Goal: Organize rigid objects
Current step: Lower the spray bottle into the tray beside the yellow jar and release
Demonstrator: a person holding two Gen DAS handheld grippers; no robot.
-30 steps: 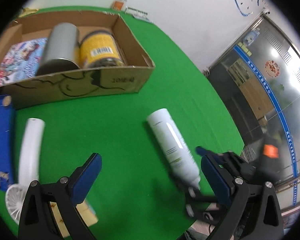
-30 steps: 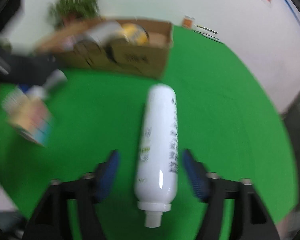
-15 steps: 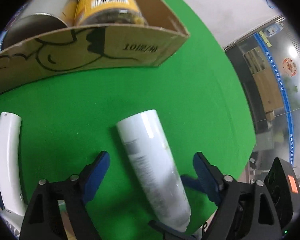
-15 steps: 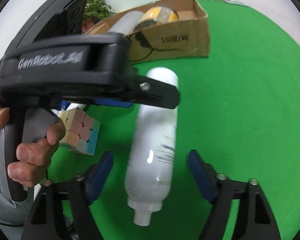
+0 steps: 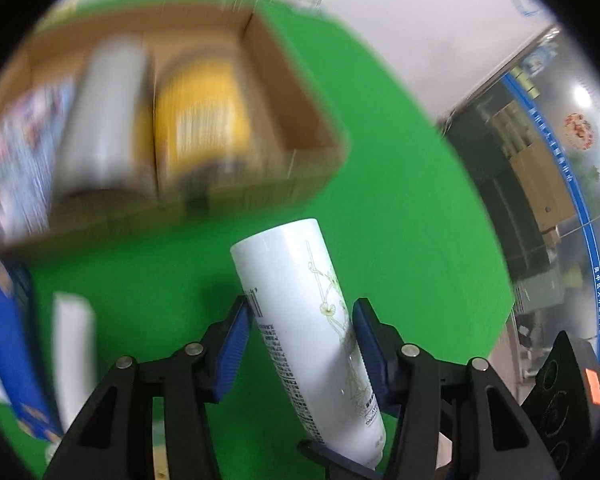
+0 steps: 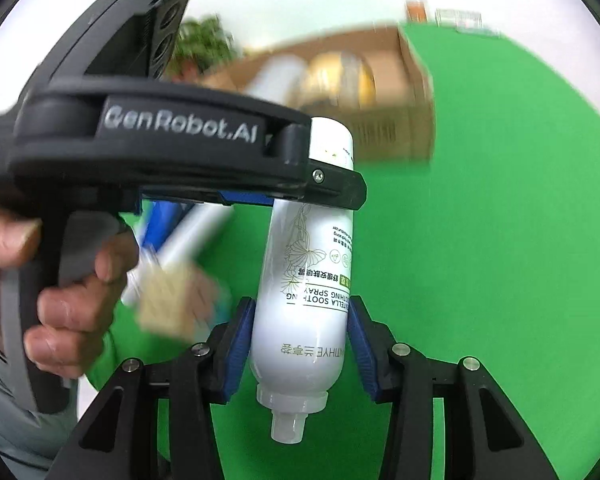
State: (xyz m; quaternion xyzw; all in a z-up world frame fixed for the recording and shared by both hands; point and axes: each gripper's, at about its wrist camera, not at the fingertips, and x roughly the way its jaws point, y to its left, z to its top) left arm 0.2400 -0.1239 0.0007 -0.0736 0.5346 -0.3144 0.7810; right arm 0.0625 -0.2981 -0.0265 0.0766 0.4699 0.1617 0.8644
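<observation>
A white spray bottle (image 5: 300, 320) (image 6: 308, 280) is held over the green table (image 5: 400, 240), its neck towards the right wrist camera. My left gripper (image 5: 302, 336) has its jaws closing on the bottle's middle, and both blue pads touch it. My right gripper (image 6: 300, 340) is closing on the wide part just above the neck, pads against both sides. In the right wrist view the left gripper (image 6: 324, 194) crosses the bottle's upper part, held by a hand (image 6: 60, 308). The cardboard box (image 5: 296, 120) (image 6: 416, 92) lies beyond, blurred.
The box holds a silver can (image 5: 100, 120), a yellow jar (image 5: 200, 112) and a colourful booklet (image 5: 16, 152). A white hand fan (image 5: 74, 352) and a blue object (image 5: 8, 352) lie at the left. A puzzle cube (image 6: 172, 304) sits near the hand.
Both grippers closed in from wide open until their pads met the white bottle. The left gripper swung over from the fan side. The scene behind now blurs with motion.
</observation>
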